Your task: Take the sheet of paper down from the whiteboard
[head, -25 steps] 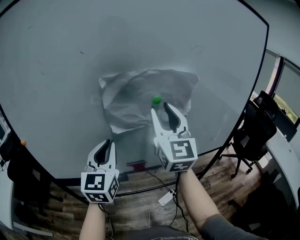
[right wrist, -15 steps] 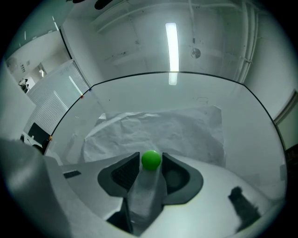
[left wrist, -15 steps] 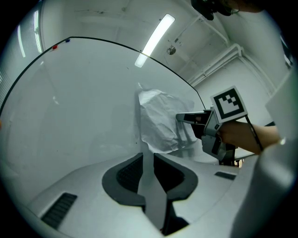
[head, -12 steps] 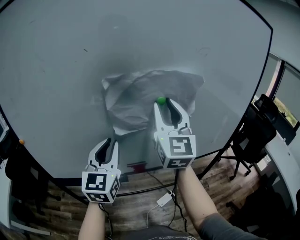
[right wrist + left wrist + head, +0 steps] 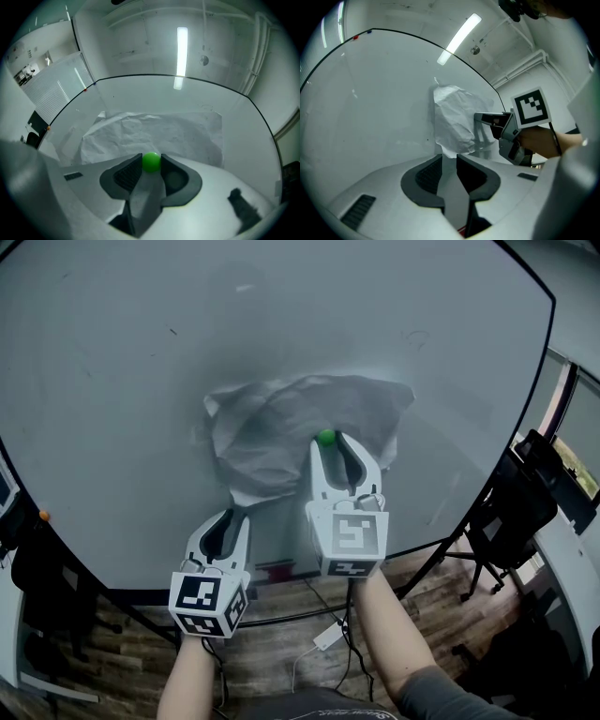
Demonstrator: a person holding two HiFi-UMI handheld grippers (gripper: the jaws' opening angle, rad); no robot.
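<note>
**Setup.** Crumpled sheet of paper (image 5: 272,432) hangs at the centre of the head view, against the whiteboard (image 5: 112,371). One round green magnet (image 5: 325,438) pins it near its lower right part. No other fixing visible.

**Right hand-held gripper** (image 5: 332,441): tips at the magnet, angled slightly up toward the board. Jaws have just been closing with the magnet between them. In the right gripper view both pads look to touch its sides. Jaws stand wide because the magnet is wide, and the hold is at the very tips only.

**Left hand-held gripper** (image 5: 232,517): lower left of centre, tips just below the paper's bottom left corner and not on it. Jaws a narrow way apart, with only bare board showing between them.

**Step in hand (judgement):** get the magnet off the board.
- Make the pinch firm before pulling, since a round magnet held at the tips may slip out.
- Pull straight away from the board, or tip the magnet off one edge. Dragging it across the sheet could tear the paper.
- The sheet will likely drop once the magnet lifts, so the left hand-held gripper should take the bottom corner first.
</note>
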